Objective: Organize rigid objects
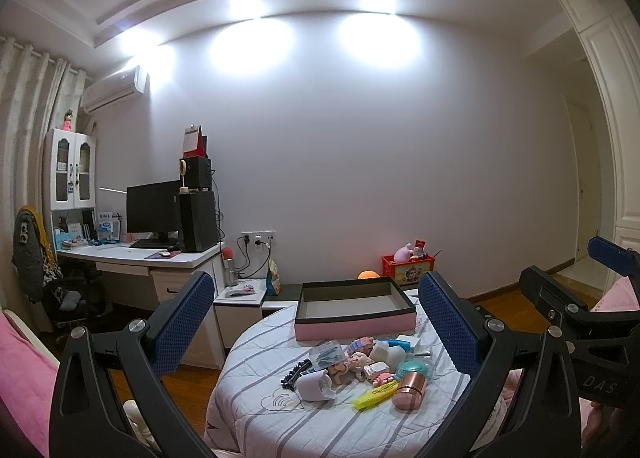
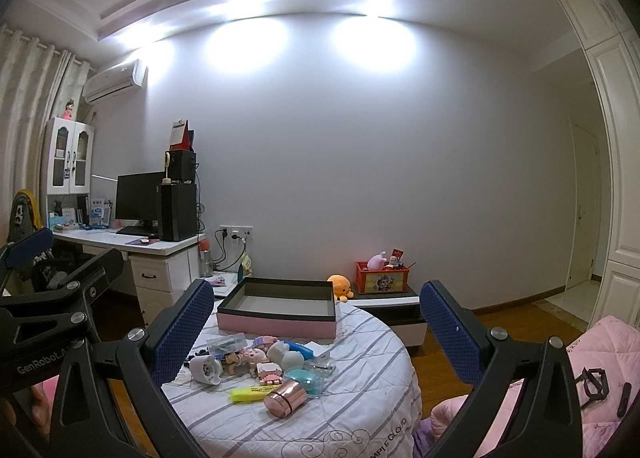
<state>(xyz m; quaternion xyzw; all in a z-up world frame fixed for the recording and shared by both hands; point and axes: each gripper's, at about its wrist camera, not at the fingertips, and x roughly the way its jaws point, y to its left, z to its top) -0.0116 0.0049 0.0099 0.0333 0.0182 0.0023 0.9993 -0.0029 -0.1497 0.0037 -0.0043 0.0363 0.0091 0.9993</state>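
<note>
Both the left gripper (image 1: 316, 322) and the right gripper (image 2: 316, 326) have their fingers spread wide, grasping and touching nothing, held above the round table (image 1: 280, 418). The pink box (image 1: 354, 308) sits open at the table's far edge, with the rose-gold cylinder (image 1: 409, 389), yellow highlighter (image 1: 374, 396) and small toys heaped just in front of it. Only the right wrist view shows the orange plush (image 2: 340, 286) behind the box and "GenRobot" lettering on the other gripper; the left wrist view reads "DAS".

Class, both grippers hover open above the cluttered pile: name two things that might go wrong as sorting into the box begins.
1. The rose-gold cylinder lies on its side near the striped cover's edge; a nudge may roll it off.
2. The small toys lie tightly packed, so the open left gripper may knock neighbours.
</note>
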